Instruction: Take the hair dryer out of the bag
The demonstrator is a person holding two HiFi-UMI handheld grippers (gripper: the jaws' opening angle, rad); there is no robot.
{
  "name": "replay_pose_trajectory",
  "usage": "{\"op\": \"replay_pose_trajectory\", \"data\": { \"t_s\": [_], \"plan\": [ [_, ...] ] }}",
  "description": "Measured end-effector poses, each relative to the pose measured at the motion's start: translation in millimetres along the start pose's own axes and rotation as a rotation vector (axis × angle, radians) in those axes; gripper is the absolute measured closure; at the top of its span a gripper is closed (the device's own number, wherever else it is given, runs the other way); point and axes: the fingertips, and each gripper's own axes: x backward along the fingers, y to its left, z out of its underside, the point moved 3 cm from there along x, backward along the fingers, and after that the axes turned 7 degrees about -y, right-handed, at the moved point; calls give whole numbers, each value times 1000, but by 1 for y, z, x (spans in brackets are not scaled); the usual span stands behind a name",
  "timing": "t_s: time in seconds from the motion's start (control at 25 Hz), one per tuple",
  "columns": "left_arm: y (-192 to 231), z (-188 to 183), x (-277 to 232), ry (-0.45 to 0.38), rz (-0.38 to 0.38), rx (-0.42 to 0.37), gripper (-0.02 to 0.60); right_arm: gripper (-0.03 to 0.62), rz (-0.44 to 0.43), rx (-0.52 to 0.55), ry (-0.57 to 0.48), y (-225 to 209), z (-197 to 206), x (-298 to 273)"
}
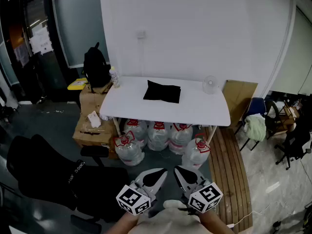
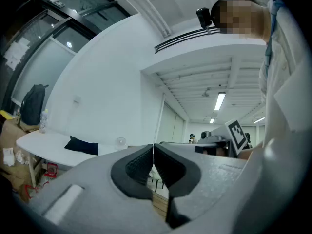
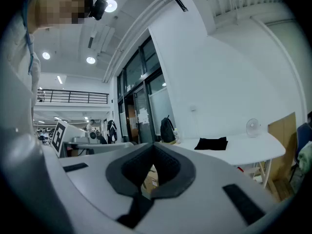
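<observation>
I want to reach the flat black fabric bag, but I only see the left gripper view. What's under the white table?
Observer: Large clear plastic water jugs with red labels stand on the floor under the white table.
Operator: Is my right gripper holding anything?
Observer: No, its jaws are shut on nothing.
Operator: What's beside me?
Observer: A black office chair, on your left.
</observation>
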Motion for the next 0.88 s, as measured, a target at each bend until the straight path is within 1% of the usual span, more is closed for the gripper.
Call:
{"op": "replay_pose_trajectory", "data": {
  "t_s": [0.28, 0.52, 0.68, 0.88],
  "plan": [
    [4, 9, -27, 12, 5, 8, 571, 579, 13, -17, 0, -30, 0, 0],
    [1, 15, -64, 16, 10, 14, 570, 579, 13, -15, 9, -62, -5, 7],
    [-2, 16, -95, 14, 9, 6, 569, 576, -31, -48, -10, -84, -15, 10],
    [-11, 15, -136, 11, 6, 0, 570, 576, -61, -43, -1, -116, -29, 17]
  ]
}}
